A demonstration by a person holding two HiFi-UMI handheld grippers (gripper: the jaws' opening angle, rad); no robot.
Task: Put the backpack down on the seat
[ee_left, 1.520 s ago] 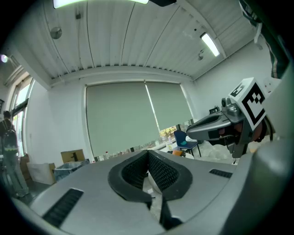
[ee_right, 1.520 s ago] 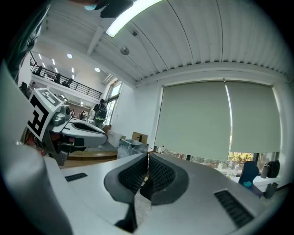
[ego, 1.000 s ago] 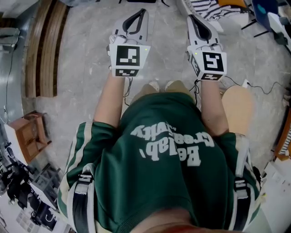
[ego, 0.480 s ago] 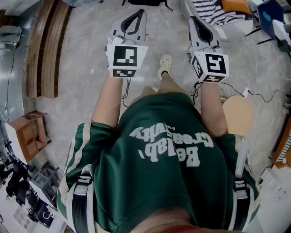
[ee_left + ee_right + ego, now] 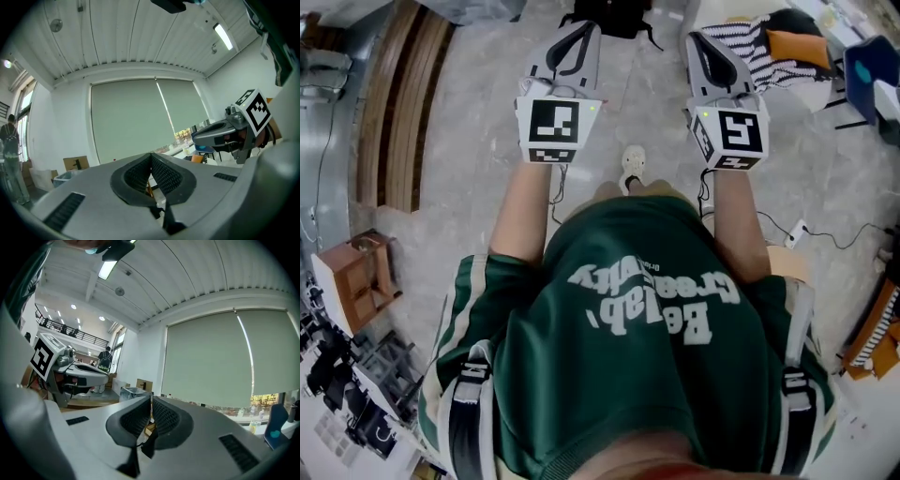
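Wearing the backpack (image 5: 467, 412), seen only as straps (image 5: 797, 412) over your shoulders, you carry nothing in the grippers, so the left gripper (image 5: 584, 30) and right gripper (image 5: 697, 39) ride level ahead with jaws pressed together on nothing. Slipping the straps off comes first, I'd judge. Beyond them, a striped cloth (image 5: 750, 47) lies over something; whether that is the seat, I can't tell.

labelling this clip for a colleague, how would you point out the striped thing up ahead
In the head view, follow the grey stone floor to the top right, just beyond the right gripper. The black-and-white striped fabric lies there, the only striped thing in sight, with an orange cushion beside it.
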